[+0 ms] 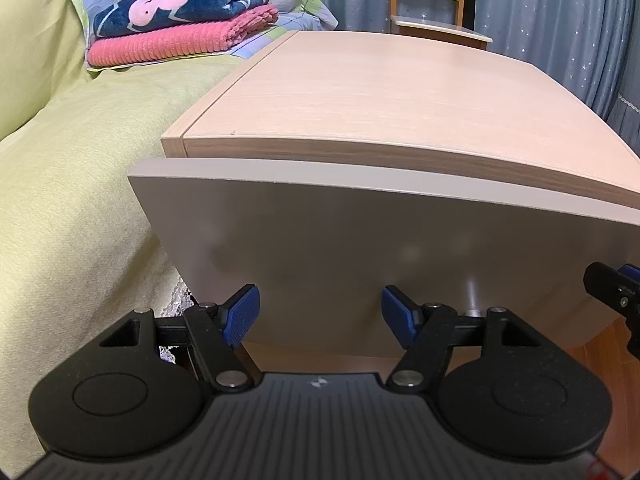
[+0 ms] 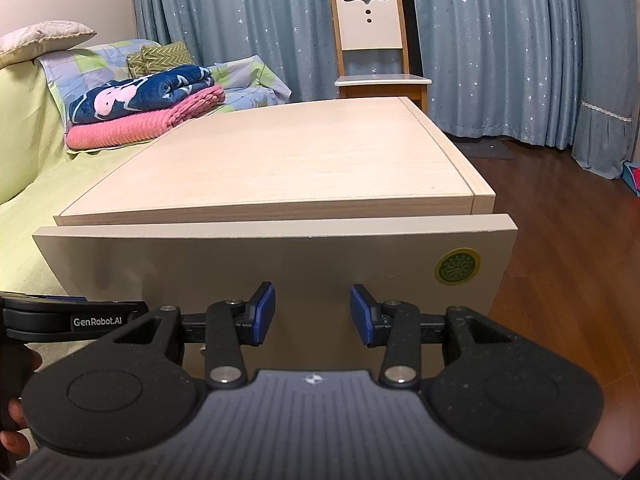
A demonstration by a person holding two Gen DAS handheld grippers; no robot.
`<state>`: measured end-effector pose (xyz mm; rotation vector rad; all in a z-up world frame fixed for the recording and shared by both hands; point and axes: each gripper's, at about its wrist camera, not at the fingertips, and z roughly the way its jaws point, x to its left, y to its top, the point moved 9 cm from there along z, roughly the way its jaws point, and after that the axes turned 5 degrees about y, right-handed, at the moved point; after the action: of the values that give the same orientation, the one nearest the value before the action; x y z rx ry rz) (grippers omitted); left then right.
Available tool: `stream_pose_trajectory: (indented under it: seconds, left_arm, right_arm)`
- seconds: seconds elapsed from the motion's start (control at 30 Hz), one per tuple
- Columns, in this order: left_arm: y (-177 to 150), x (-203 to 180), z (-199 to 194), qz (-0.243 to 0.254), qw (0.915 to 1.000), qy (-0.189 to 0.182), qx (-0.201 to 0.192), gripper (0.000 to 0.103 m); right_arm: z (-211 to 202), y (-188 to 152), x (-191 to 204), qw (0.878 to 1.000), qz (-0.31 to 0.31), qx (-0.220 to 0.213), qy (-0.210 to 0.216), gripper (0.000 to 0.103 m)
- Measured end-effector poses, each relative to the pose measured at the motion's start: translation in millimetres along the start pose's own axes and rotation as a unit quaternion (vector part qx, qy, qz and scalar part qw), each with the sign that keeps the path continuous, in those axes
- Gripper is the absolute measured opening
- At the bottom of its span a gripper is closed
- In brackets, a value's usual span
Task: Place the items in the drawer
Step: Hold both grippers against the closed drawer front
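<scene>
A light wood nightstand [image 1: 360, 92] [image 2: 280, 160] stands beside the bed. Its grey-beige drawer front [image 1: 360, 248] [image 2: 260, 264] sits slightly out from the cabinet, with a green round sticker [image 2: 457, 266] at its right. Both grippers face this front at close range. My left gripper [image 1: 320, 314] is open with nothing between its blue pads. My right gripper [image 2: 312, 314] is open and holds nothing; its tip shows at the right edge of the left wrist view. On the bed lie a folded navy blanket [image 1: 180, 8] [image 2: 140, 94] on a folded pink one [image 1: 168, 42] [image 2: 140, 124].
The yellow-green bed [image 1: 80, 160] [image 2: 24, 152] runs along the left of the nightstand. A white and wood chair [image 2: 372, 48] stands behind it before blue starred curtains [image 2: 500, 40]. Dark wood floor [image 2: 560, 240] lies to the right. A person's hand [image 2: 16, 420] holds the left gripper's handle.
</scene>
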<state>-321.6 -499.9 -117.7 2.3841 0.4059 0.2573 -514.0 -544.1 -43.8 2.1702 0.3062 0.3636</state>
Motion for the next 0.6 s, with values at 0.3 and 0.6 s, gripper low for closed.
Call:
stream_pose_trajectory:
  seconds: [0.3, 0.6]
  left_arm:
    - [3.7, 1.1, 2.3, 0.000, 1.0000, -0.002, 0.002, 0.070]
    - [5.0, 0.6, 4.3, 0.000, 1.0000, -0.003, 0.003, 0.070]
  right_arm:
    - [1.7, 1.0, 0.4, 1.000, -0.001, 0.000, -0.001, 0.037]
    - [4.8, 3.2, -0.1, 1.000, 0.000, 0.000, -0.002, 0.037]
